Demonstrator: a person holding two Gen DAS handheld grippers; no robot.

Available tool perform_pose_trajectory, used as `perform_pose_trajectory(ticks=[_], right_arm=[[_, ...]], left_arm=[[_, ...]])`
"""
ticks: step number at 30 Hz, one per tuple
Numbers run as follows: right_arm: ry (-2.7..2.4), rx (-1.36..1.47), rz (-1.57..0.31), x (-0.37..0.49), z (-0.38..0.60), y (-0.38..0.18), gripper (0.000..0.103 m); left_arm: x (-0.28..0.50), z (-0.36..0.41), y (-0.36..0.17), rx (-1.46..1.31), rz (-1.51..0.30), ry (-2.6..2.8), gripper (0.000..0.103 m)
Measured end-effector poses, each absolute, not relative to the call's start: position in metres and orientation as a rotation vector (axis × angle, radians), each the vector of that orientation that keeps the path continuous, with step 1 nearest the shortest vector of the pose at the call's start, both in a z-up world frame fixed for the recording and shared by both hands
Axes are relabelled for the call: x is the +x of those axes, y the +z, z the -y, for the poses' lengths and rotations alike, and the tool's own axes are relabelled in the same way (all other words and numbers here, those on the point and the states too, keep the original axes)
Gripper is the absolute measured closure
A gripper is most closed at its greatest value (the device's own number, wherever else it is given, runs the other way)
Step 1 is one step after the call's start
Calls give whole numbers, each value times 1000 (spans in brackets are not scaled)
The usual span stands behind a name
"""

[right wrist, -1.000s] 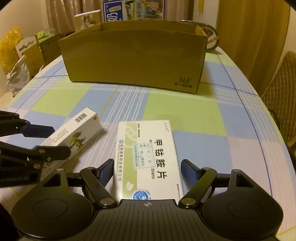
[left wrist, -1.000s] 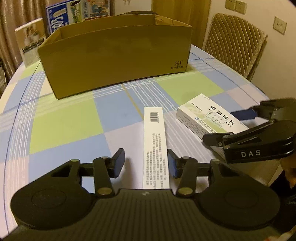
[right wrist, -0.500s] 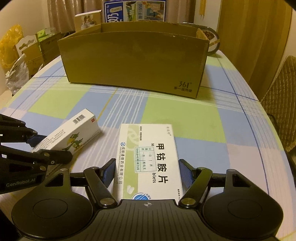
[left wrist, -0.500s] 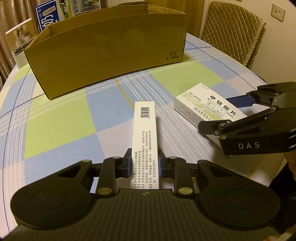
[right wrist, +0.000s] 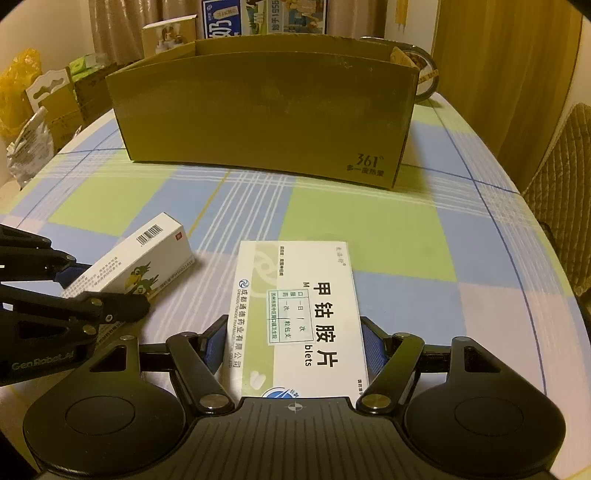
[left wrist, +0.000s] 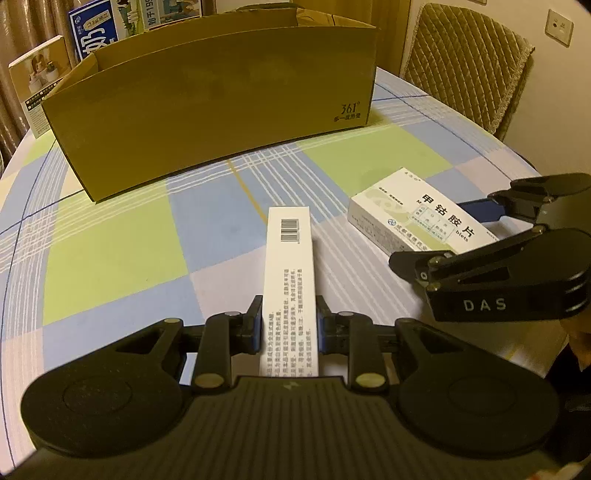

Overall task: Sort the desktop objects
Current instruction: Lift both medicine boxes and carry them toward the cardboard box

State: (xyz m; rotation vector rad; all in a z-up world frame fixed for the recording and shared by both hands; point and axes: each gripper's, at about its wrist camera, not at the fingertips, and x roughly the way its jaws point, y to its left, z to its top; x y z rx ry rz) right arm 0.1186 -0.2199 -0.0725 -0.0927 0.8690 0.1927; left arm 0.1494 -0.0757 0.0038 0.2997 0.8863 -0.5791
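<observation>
Both grippers matte black w/ ribbed top housing, round side discs, brass-coloured pivot screws, blue finger pads. Left gripper (left wrist: 289,328) reads "GenRobot.AI" on its side; right gripper (right wrist: 293,347) marked "DAS" in white.

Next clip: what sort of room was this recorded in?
Probably a home dining area. A round table with a checked blue-and-green tablecloth, a quilted dining chair against the wall, curtains behind, and household clutter: a cardboard box and medicine boxes.
</observation>
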Motion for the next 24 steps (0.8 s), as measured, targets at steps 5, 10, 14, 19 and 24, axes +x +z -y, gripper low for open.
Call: perform_pose_trajectory(ticks=[5,10,14,19,24], right_arm=[[167,-59,-883,119,224,-71,35],[141,-12,-852,117,233,-63,35],[153,3,-838,114,232,-59,35],[153,25,-828,109,234,-52,35],[155,25,-799,103,233,-37,35]], left_arm=[[151,78,4,299,-886,-583,81],[152,75,6,271,-894,-578,82],[149,74,10,265,-886,-574,82],[147,70,18,235,-888,-569,82],[143,66,28,204,-884,-557,82]])
